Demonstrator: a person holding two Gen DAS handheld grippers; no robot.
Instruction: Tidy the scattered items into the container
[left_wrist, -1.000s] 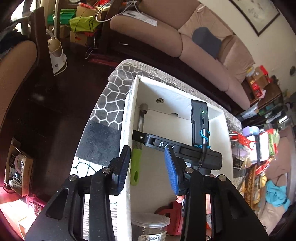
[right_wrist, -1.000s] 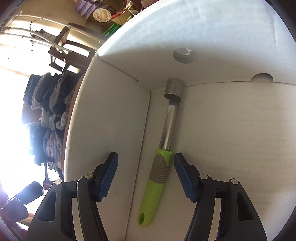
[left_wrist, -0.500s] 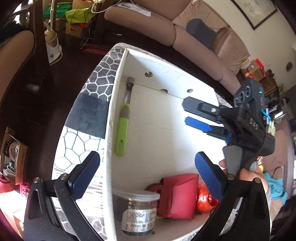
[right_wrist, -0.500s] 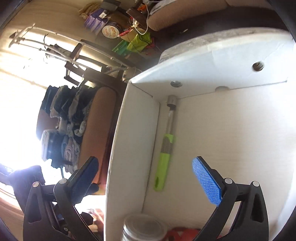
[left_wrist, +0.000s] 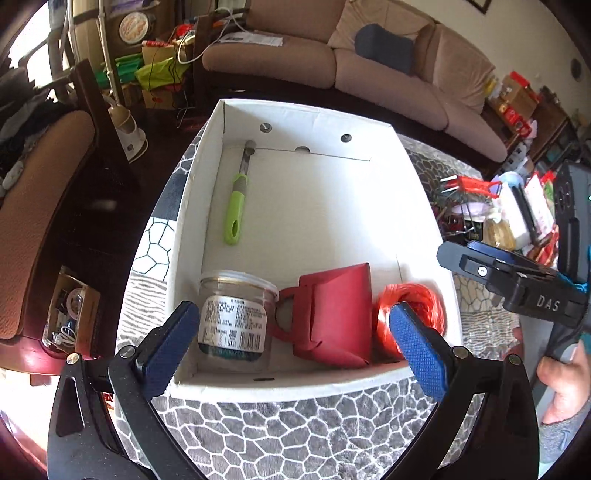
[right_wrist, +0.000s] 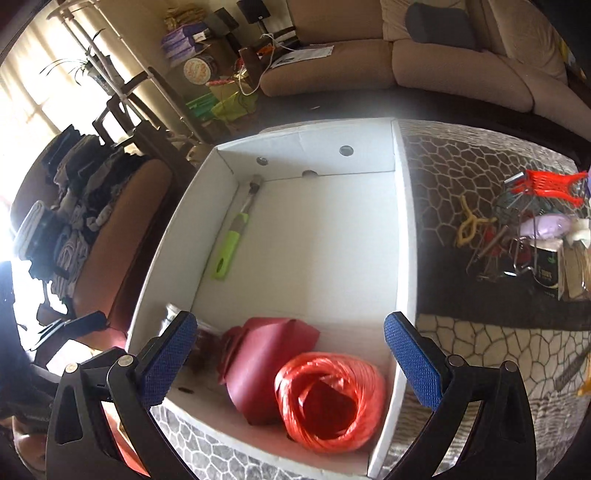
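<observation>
Both tongs hang wide open and empty above the near end of the white box (left_wrist: 192, 206): the left tongs (left_wrist: 291, 343) over its near wall, the right tongs (right_wrist: 290, 354) over its near right corner, with the right tool's black body and the hand (left_wrist: 561, 384) gripping it showing at the edge of the left view. Four things lie inside the box: a green-handled corer (left_wrist: 236, 206) along the left wall with its steel tip in the far corner, a clear jar (left_wrist: 236, 317) in the near left corner, a red pouch (left_wrist: 336, 314) beside it, and a roll of orange twine (right_wrist: 328, 395) in the near right corner, touching the pouch. The box sits on a desk covered in a grey cracked-stone cloth (right_wrist: 480, 177), with a heap of loose odds (right_wrist: 532, 229) well to the right. A brown sofa (left_wrist: 369, 70) runs behind, and a chair (left_wrist: 40, 206) stands on the left. Compared with a second ago, both tongs have pulled back and up out of the box and spread apart, and the corer lies unmoved.
</observation>
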